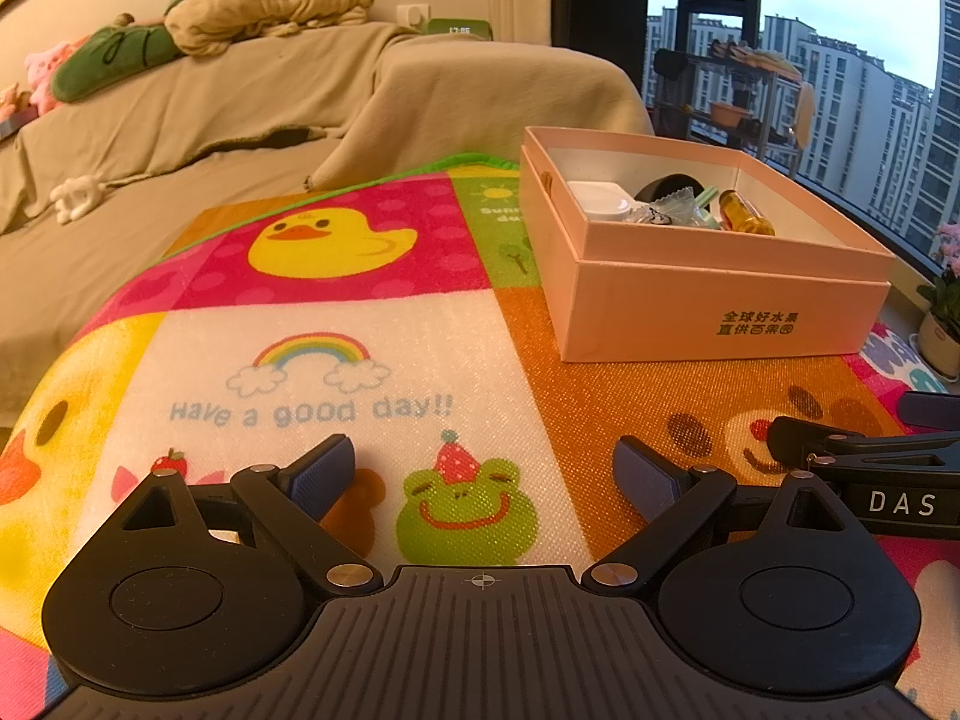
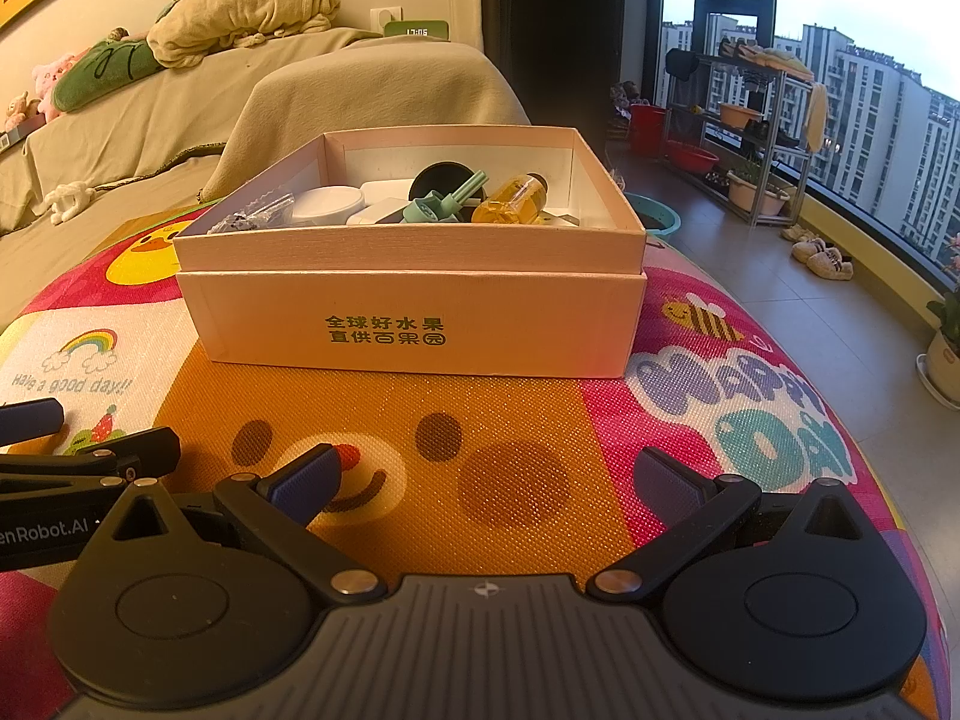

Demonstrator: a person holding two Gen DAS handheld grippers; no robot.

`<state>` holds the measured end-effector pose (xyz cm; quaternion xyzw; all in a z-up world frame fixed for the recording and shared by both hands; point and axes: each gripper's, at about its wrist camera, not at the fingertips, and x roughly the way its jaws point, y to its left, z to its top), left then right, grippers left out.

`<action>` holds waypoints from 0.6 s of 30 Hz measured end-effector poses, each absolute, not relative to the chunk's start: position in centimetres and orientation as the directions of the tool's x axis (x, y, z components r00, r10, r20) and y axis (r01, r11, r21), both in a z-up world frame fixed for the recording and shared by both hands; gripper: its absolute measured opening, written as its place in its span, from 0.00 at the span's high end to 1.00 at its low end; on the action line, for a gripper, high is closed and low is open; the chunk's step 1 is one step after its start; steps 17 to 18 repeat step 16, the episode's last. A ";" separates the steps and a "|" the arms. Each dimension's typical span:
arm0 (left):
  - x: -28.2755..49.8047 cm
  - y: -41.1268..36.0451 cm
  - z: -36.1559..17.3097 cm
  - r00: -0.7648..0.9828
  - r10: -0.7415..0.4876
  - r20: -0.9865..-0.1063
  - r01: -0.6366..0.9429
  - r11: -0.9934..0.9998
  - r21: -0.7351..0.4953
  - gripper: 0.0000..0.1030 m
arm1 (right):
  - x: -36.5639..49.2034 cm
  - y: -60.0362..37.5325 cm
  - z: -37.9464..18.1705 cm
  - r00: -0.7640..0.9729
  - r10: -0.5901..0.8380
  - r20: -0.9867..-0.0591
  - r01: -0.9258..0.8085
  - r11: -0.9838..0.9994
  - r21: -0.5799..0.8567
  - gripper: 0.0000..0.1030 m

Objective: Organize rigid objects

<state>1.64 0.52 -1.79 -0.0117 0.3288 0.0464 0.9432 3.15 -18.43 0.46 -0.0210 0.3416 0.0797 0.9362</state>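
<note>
Behind both splayed claws, pink box (image 2: 414, 312) crammed with oddments.

One pink box (image 2: 414, 312), perhaps six items inside, two grippers

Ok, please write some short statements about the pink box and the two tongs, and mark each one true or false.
1. The pink box has no lid on it. True.
2. The right tongs are shut on the amber bottle. False: both fingers are spread wide with nothing between them, and the bottle lies inside the box.
3. The left tongs are open and hold nothing. True.
4. The box is empty. False: besides the bottle it holds a white round container, a green plastic piece and other small things.
5. The box stands on a colourful cartoon mat. True.
</note>
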 end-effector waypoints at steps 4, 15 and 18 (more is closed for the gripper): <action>1.7 0.5 -1.8 0.779 0.081 -0.622 -0.095 0.995 0.011 0.05 | 3.2 -18.4 0.5 0.754 0.135 -0.643 -0.164 0.986 0.015 0.00; 1.8 0.9 -1.8 0.780 0.068 -0.622 -0.085 0.996 0.002 0.05 | 3.2 -18.4 0.5 0.754 0.135 -0.643 -0.164 0.986 0.015 0.00; 1.9 0.9 -1.8 0.780 0.068 -0.623 -0.086 0.996 0.002 0.05 | 3.2 -18.4 0.5 0.754 0.135 -0.643 -0.164 0.986 0.015 0.00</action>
